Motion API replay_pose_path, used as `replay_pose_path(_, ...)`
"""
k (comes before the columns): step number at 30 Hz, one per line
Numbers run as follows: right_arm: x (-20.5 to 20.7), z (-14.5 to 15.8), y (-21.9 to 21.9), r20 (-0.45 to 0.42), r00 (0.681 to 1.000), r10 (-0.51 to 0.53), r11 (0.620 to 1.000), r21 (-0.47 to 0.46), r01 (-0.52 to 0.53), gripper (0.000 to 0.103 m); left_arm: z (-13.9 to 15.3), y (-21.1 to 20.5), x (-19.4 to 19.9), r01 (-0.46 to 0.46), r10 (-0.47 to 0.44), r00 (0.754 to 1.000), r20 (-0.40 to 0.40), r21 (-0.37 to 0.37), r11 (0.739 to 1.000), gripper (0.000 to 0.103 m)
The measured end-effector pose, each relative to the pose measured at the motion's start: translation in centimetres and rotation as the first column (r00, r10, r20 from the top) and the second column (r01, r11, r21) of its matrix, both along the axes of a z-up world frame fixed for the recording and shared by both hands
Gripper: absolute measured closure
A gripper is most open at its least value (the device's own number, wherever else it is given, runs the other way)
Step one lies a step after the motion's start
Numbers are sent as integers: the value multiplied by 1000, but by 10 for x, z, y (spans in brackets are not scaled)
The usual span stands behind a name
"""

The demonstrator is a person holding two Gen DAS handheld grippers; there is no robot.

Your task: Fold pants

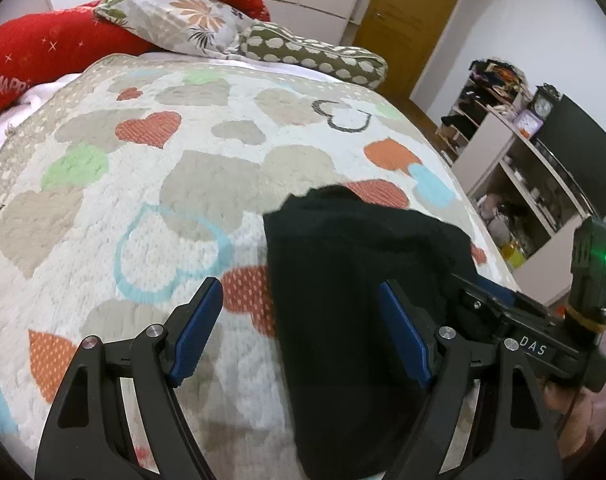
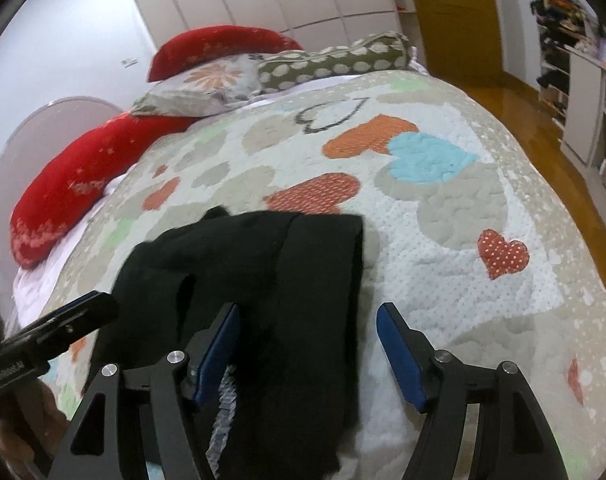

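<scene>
Fingers [image 1: 201,332] spread, pants [image 2: 287,280] beside bare quilt [image 2: 463,240]

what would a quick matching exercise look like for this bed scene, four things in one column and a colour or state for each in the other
Things:
1. pants
2. long pillow
3. left gripper
4. bolster by the headboard

Colour or state:
a. olive with pale spots
b. open, holding nothing
c. black, lying in layers on the quilt
d. red

Pairs: 1-c, 2-d, 3-b, 4-a

The right gripper is open too, over the near edge of the pants on the heart-patterned quilt.
</scene>
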State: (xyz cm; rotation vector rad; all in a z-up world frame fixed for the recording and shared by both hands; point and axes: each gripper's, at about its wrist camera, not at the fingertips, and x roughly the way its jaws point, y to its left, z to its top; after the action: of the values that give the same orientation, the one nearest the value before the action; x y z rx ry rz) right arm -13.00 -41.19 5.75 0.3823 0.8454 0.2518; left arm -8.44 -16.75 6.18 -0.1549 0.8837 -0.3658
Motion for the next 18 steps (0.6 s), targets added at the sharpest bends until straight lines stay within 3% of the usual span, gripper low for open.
replay_pose_path(5,15,-6,-3,14,999,-35,999,1,35,24,-15,-3,27,-41,42,997,-58,17,999,23)
replay_pose_path(10,15,-10,-4,6,1000,-31,999,15,31,23,-23,-11,28,-35,36,997,-64,25,999,23)
replay_pose_path(18,-21,14,-8,52,999,2,1000,-9,-1,23,-13,-13,8,-27,29,999,-39,46,999,23)
